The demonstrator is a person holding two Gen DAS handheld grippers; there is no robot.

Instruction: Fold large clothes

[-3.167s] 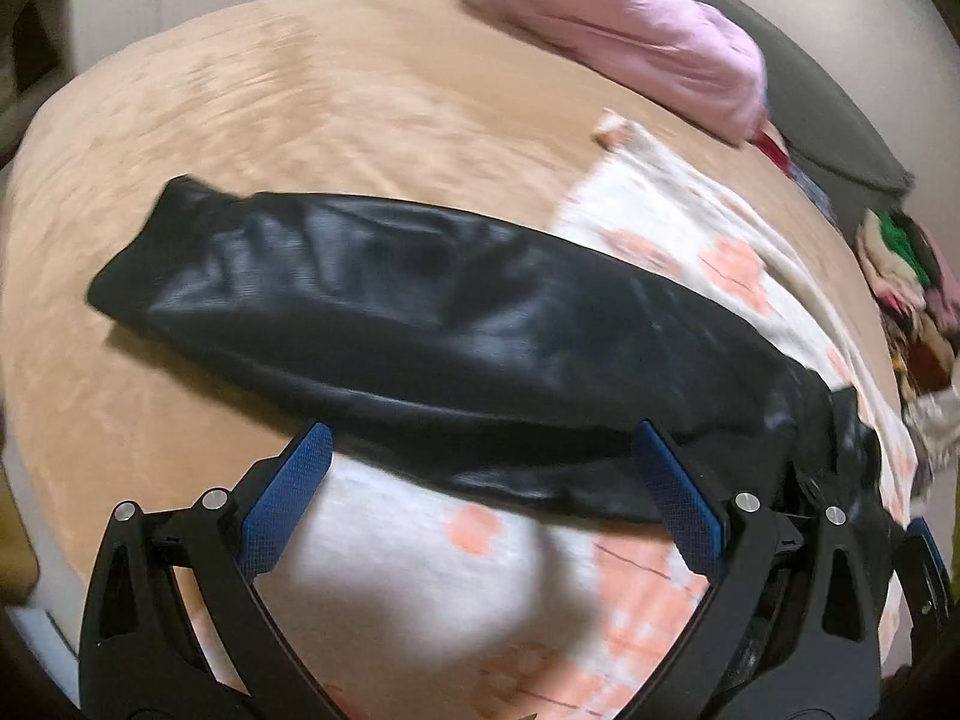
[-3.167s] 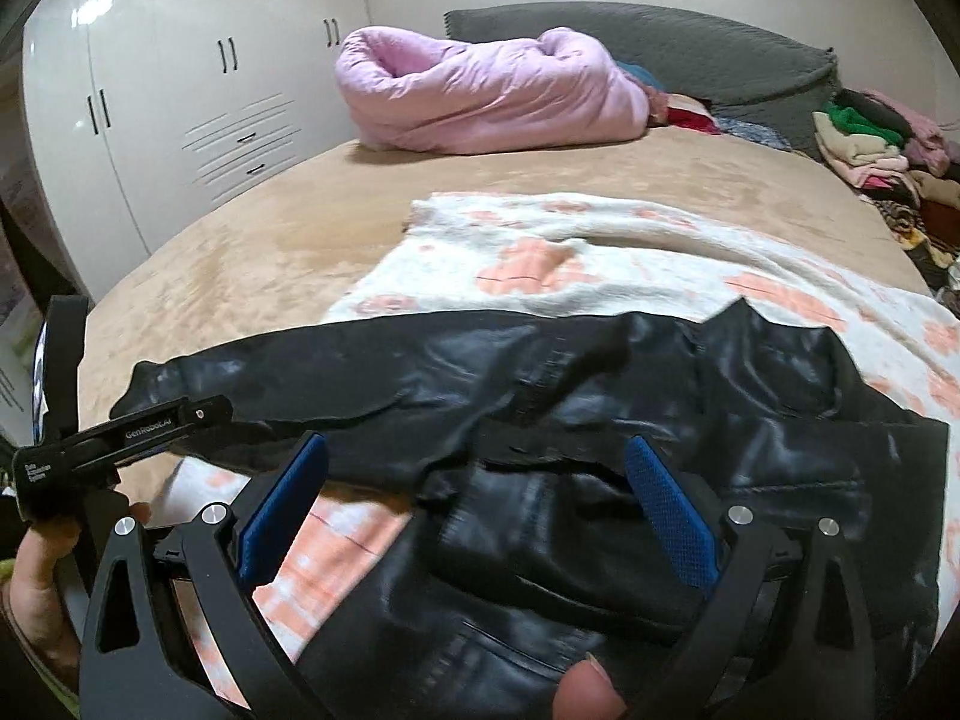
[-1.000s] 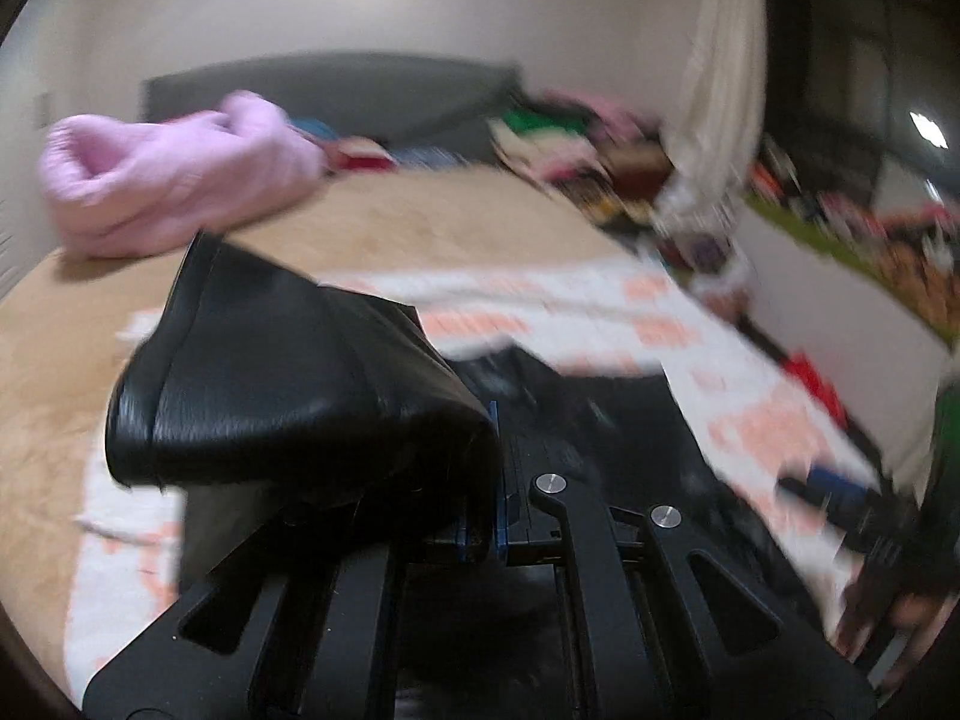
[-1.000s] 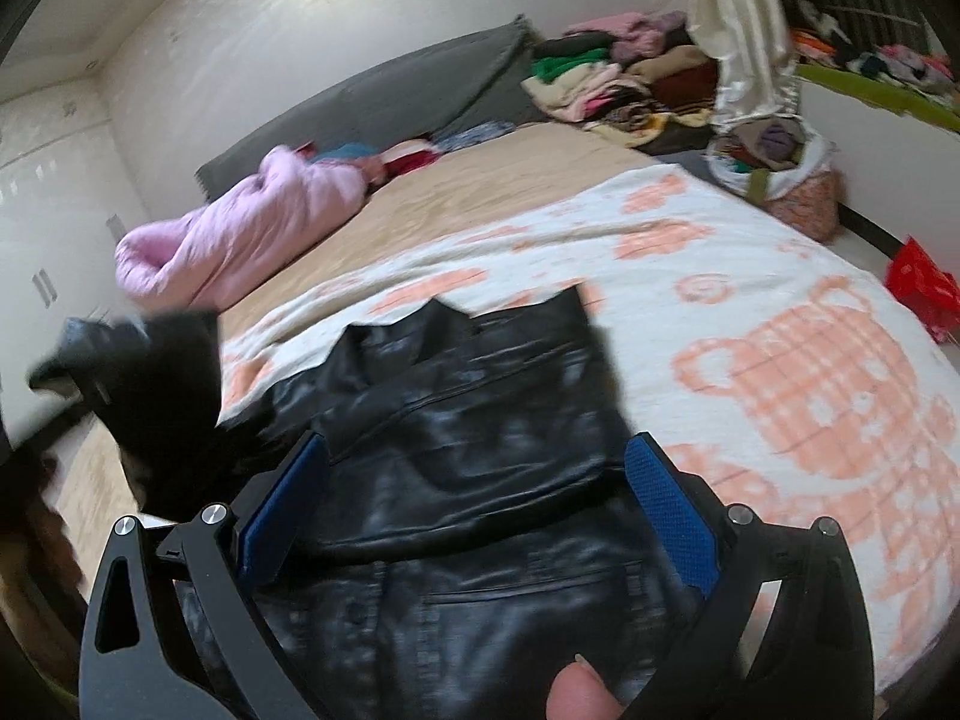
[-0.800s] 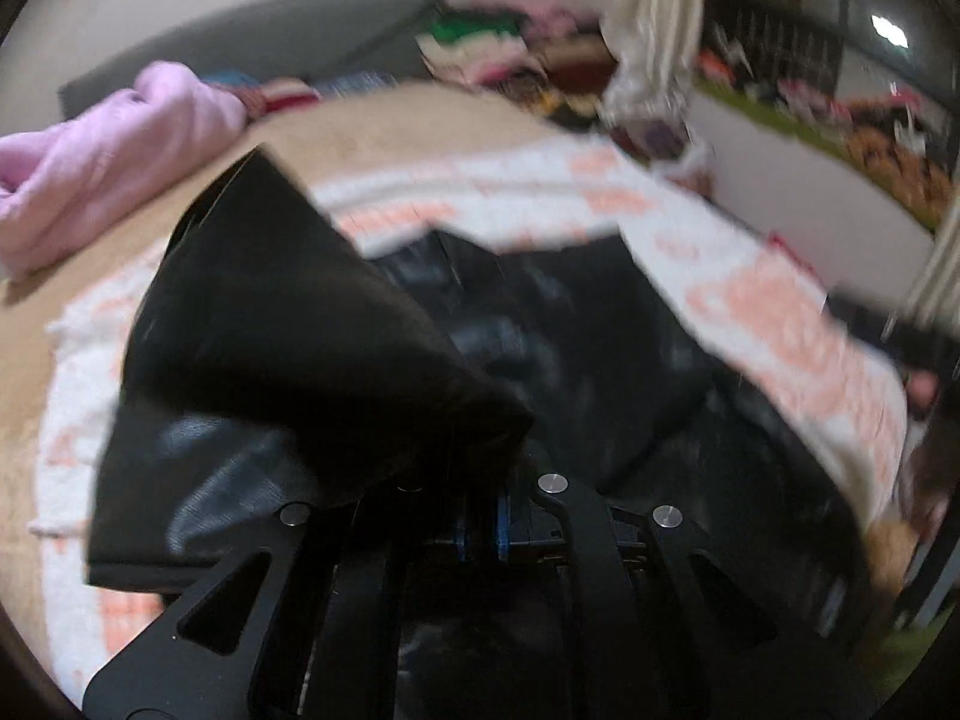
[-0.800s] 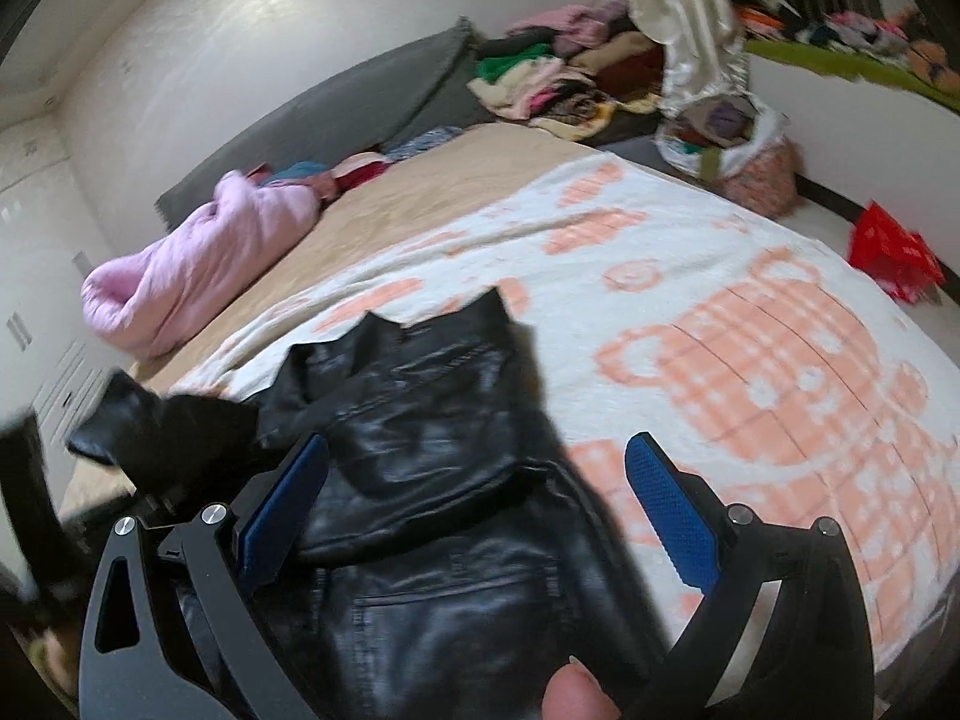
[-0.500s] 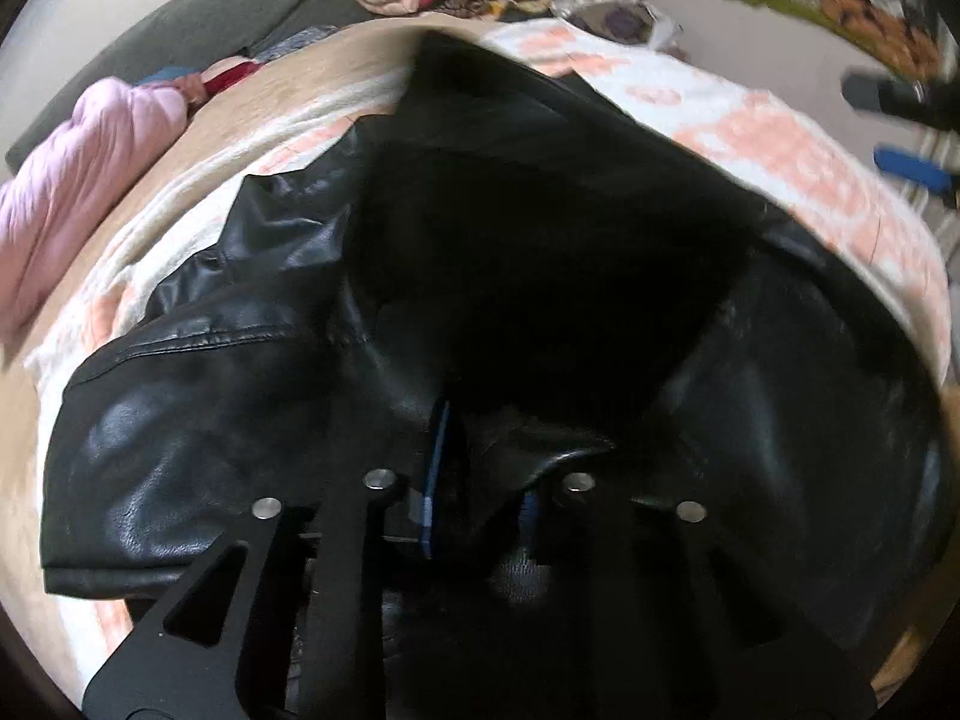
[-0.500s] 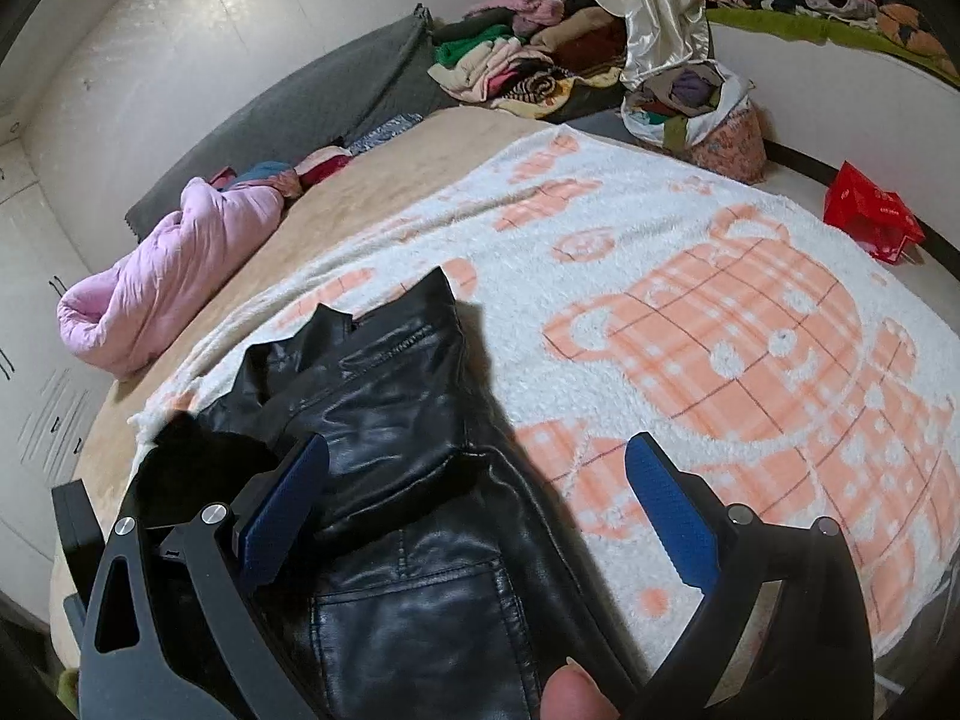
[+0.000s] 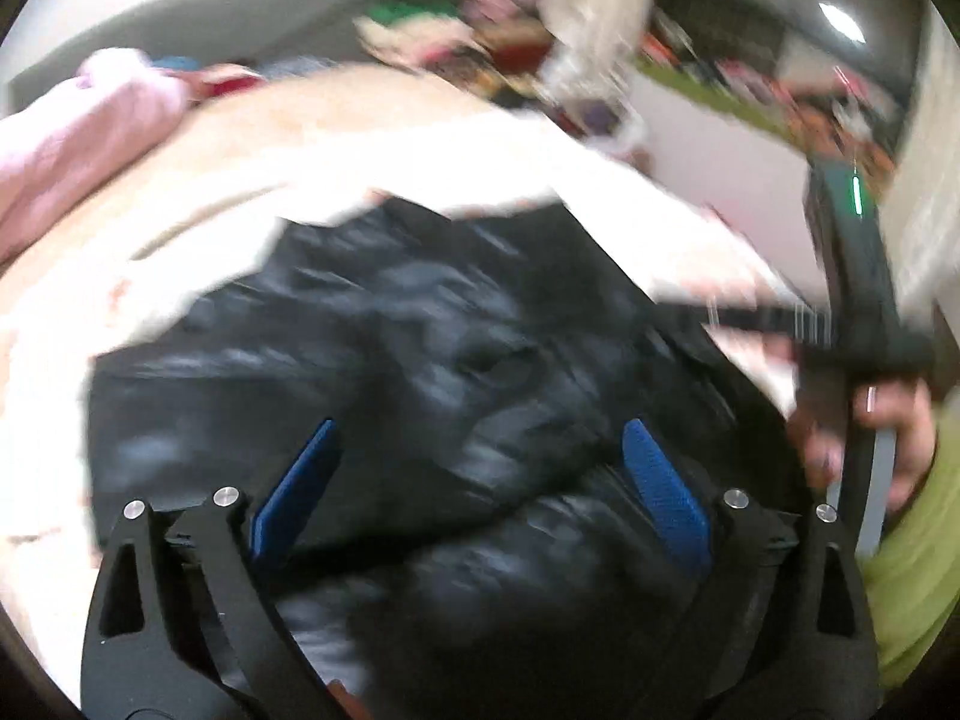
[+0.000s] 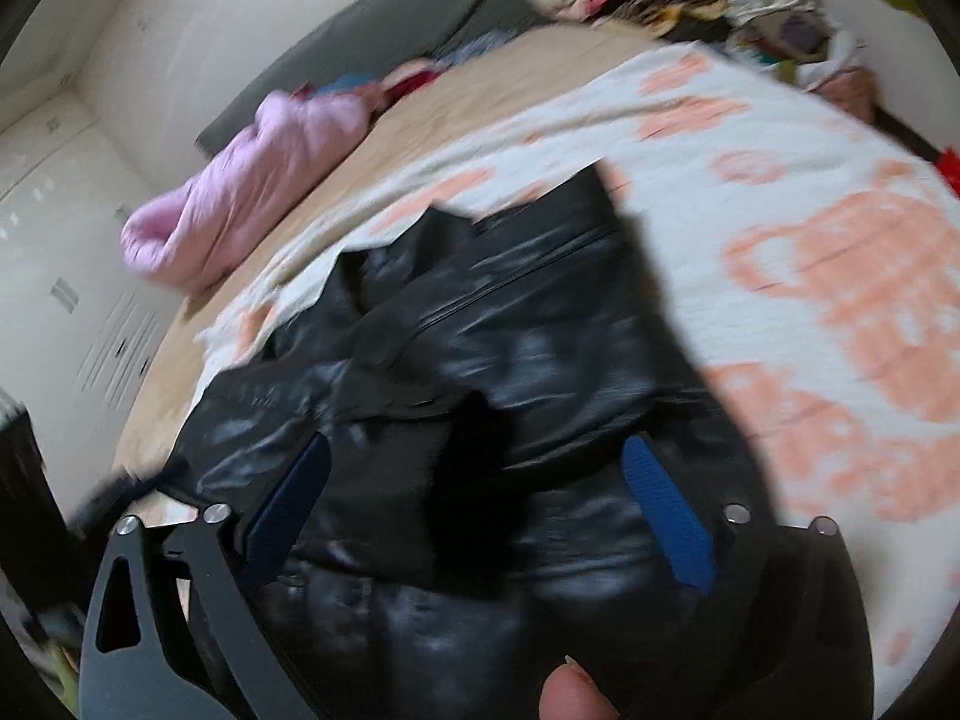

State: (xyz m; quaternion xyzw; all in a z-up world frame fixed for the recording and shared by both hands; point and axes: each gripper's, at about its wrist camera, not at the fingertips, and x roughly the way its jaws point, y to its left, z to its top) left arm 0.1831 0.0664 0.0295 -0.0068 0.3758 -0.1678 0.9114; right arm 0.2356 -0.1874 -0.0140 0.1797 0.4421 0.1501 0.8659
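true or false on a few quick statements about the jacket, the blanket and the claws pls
1. The black leather jacket lies on a white blanket with orange bear prints. True.
2. The left claw is clamped on a sleeve. False: its blue pads stand wide apart and its jaws are opening, with the jacket lying below them, not pinched.
3. A pink quilt lies on the bed beyond the jacket. True.
4. The right claw holds the jacket lifted off the bed. False: its pads are apart, though its jaws are closing, and the jacket rests on the blanket.
5. The jacket is bright red. False: it is black.
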